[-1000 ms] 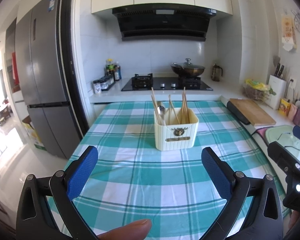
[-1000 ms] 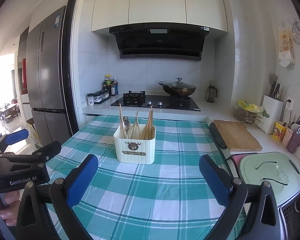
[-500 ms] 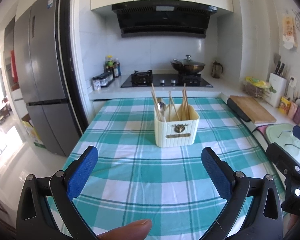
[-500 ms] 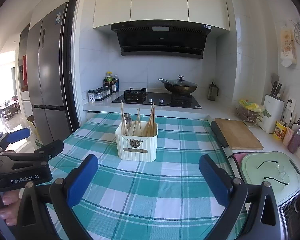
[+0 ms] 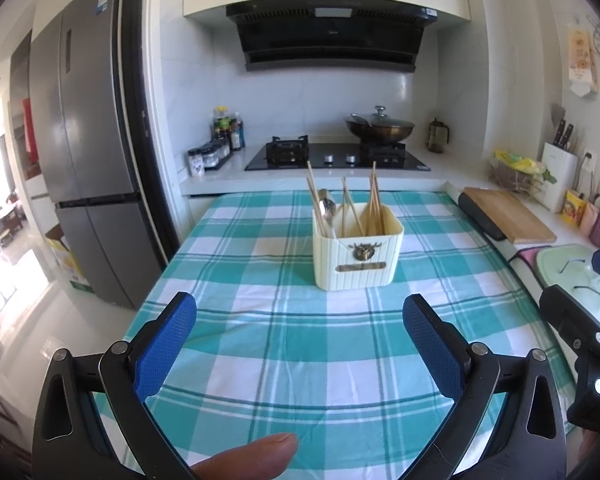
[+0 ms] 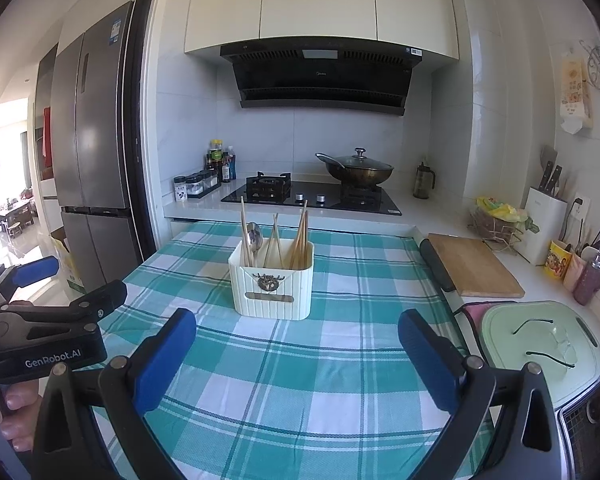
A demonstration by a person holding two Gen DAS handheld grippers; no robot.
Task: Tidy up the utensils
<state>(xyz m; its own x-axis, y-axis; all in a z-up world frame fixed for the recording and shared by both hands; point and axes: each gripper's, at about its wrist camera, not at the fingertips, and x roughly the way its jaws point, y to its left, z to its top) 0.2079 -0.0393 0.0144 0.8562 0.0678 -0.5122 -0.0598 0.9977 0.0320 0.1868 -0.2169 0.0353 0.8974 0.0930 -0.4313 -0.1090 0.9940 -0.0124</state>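
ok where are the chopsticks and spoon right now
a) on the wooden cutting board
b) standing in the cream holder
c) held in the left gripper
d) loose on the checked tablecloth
b: the chopsticks and spoon stand upright in the cream utensil holder on the tablecloth; both grippers, left gripper and right gripper, are open and empty.

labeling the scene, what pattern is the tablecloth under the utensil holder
A teal-and-white plaid check tablecloth, clearest in the right wrist view.
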